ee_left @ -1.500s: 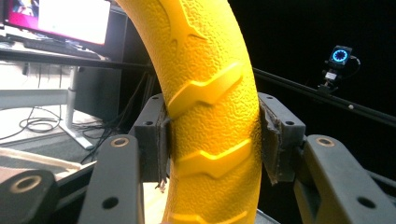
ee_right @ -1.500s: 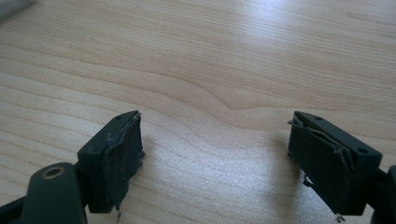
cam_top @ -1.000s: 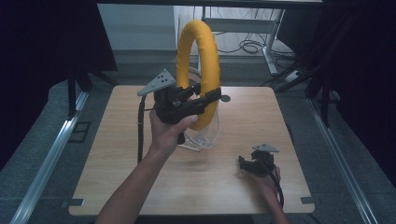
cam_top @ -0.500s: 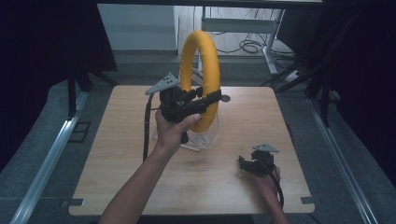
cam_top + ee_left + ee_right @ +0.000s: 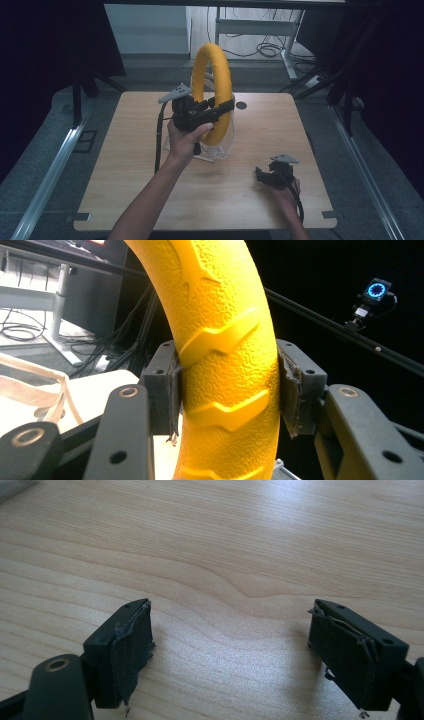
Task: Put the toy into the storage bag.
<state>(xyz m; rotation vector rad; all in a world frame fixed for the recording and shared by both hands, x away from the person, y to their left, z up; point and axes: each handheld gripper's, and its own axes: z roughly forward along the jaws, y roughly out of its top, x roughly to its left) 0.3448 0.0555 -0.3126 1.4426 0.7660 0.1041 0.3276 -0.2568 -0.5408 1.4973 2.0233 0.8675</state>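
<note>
The wooden surface [image 5: 125, 200] carries a clear stand [image 5: 227, 142] near its middle; a yellow ring [image 5: 222, 75] stands upright above that stand, clamped on both sides by the jaws of the left gripper [image 5: 220, 110]; the right gripper [image 5: 267, 176] rests low near the surface's front right, jaws spread wide with nothing between them.

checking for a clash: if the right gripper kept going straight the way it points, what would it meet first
Most likely the bare wooden table: the right gripper is open and angled down at the tabletop, with nothing between or ahead of its jaws. How far off the surface lies is unclear.
</note>
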